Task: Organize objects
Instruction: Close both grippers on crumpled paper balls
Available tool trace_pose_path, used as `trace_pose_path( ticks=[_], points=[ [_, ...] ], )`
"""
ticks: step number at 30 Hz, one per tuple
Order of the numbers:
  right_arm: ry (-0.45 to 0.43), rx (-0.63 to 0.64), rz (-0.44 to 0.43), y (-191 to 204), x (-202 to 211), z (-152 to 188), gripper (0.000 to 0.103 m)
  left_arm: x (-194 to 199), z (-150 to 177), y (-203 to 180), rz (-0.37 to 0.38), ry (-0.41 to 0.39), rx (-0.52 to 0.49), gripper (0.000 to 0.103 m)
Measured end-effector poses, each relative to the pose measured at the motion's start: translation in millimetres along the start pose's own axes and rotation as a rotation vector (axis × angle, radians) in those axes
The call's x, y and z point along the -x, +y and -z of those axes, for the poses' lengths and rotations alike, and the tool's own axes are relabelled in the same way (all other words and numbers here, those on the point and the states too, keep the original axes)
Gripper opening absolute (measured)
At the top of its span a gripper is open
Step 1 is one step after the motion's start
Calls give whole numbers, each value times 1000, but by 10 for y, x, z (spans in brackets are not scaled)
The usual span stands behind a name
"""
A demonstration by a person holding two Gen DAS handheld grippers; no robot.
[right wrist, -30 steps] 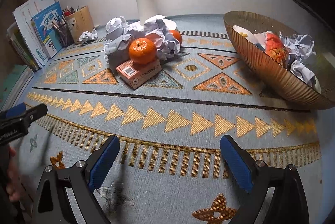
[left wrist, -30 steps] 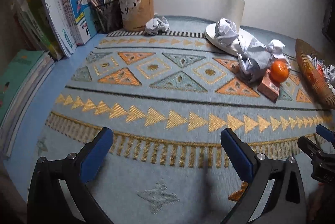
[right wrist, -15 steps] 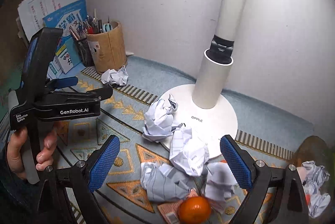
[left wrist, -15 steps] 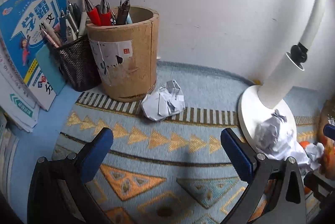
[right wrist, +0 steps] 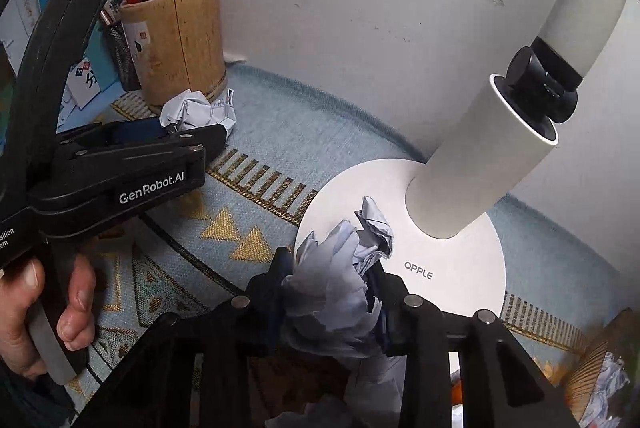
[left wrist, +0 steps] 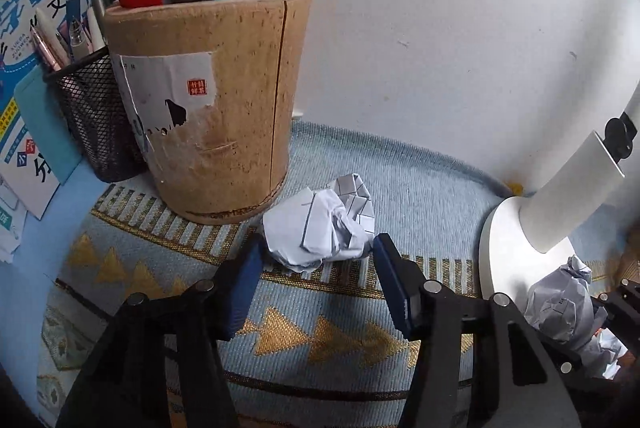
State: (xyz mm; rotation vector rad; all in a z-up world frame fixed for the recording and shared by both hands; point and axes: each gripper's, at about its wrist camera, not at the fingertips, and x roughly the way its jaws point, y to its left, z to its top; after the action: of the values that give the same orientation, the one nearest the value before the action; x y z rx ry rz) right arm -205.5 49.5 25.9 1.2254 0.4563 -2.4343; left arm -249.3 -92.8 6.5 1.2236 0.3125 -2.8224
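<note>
Paper wads are being grabbed: the right gripper (right wrist: 332, 292) is clamping one (right wrist: 340, 292) at the lamp base (right wrist: 452, 264); the left gripper (left wrist: 316, 264), closing, is bracketing another (left wrist: 320, 228) beside the cup (left wrist: 208, 107), possibly slipping out.

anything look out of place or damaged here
Crumpled paper litters the desk: one ball beside the cork pen holder, another at the lamp base. The holder's label is torn.
</note>
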Motion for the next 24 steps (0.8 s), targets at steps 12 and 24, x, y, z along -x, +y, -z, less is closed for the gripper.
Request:
trace_pose_path(
  ticks=[12, 24],
  points=[
    [-231, 10, -93, 127, 1553, 528, 35, 1202, 420, -132, 147, -101, -98, 40],
    [-110, -123, -126, -105, 1309, 1773, 35, 688, 504, -486, 20, -31, -288, 102]
  ],
)
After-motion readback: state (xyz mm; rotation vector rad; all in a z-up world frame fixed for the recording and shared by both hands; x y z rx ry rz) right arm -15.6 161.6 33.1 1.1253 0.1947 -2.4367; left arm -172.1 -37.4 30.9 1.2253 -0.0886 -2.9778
